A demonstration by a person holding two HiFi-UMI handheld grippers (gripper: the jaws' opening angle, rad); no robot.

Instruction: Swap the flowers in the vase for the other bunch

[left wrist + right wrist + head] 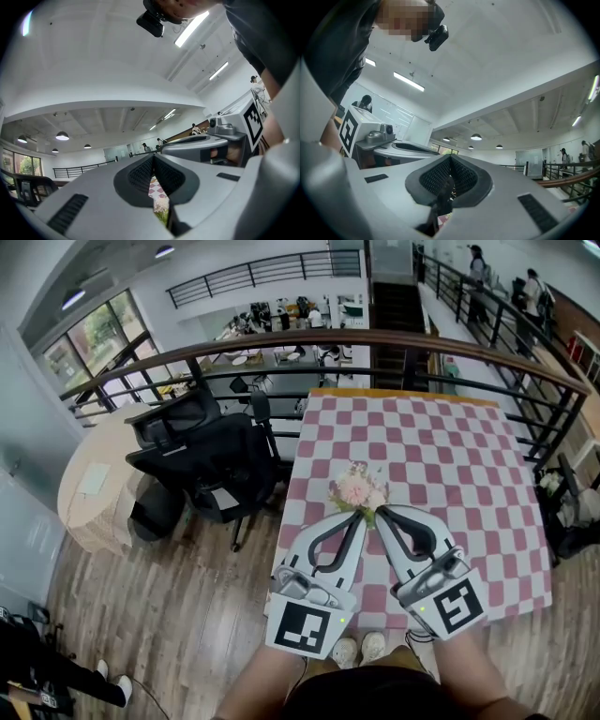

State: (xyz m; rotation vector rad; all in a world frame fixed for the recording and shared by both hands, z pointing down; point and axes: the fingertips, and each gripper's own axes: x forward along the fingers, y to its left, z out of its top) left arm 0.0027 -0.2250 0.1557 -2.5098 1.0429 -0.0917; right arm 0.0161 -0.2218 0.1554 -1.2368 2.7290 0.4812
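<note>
- The flower bunch point(359, 488) is being held over the checked tablecloth point(450, 465), at both grippers' tips.
- Its dark stem point(440, 197) is being clamped by the right gripper point(382, 513).
- The left gripper point(362, 515) jaws are being pressed together, with nothing between them.

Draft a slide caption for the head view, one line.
Person holds left gripper and right gripper, both shut, tips side by side over pink flowers and a checked table.
</note>
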